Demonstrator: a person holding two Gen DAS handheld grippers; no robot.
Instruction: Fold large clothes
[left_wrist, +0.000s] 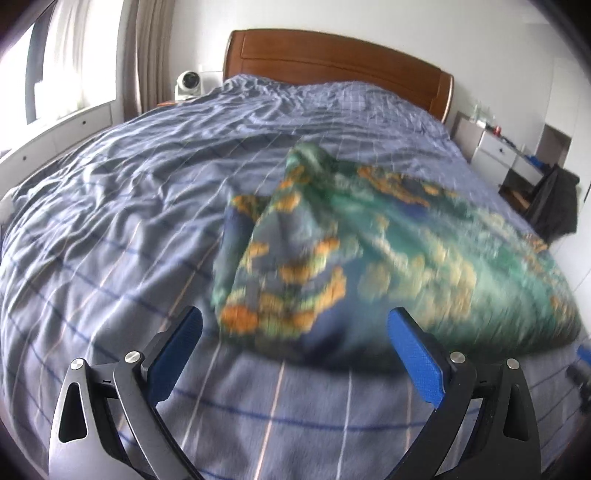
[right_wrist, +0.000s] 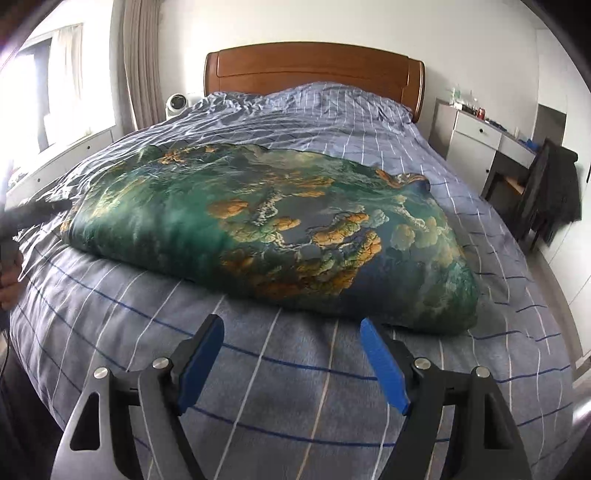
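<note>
1. On your left, your left gripper (left_wrist: 295, 328) stands wide apart, nothing between its pads, just short of the garment's near edge.
2. Mid-bed, the green-and-orange garment (right_wrist: 258, 221) lies on the checked duvet (right_wrist: 295, 387), long axis running left to right, tapering rightward.
3. Your right gripper (right_wrist: 291, 341) gapes empty.

- Garment (right_wrist: 258, 225) lies on bed cover (right_wrist: 295, 369), spread across mid-bed, nearer foot end than headboard (right_wrist: 314, 70).
- Headboard at far end, against wall.
- Fan (right_wrist: 176, 105) far left, beside bed's head corner.
- Drawer unit (right_wrist: 476, 144) far right of bed; chair w/ clothing (right_wrist: 554, 192) in front of it.
- Left gripper (left_wrist: 295, 332) & right gripper (right_wrist: 291, 343) both at near edge, just before garment, nothing btw jaws.
</note>
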